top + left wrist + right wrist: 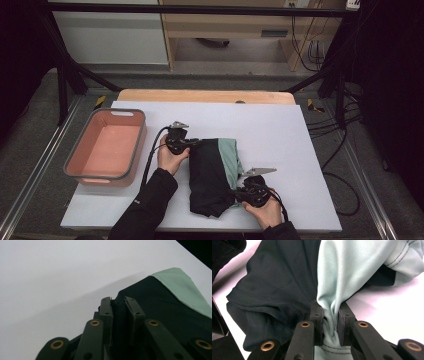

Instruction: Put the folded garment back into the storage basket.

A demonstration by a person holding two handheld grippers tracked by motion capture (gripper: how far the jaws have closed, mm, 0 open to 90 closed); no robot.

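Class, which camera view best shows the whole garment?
The high view: the garment lies folded on the white table, outline complete, black with a mint panel. The right gripper view gives a close-up of mint fabric bunched between the right gripper jaws. The left gripper view shows the left gripper pinching a black edge.

So the garment point(212, 175) is lying folded into a lumpy, roughly rectangular bundle just right of the pink bin point(107, 147) – mostly black fabric, with a pale mint-green panel showing along its side away from the bin. It's bunching up at two spots – the corner nearest the bin and the mint edge opposite.
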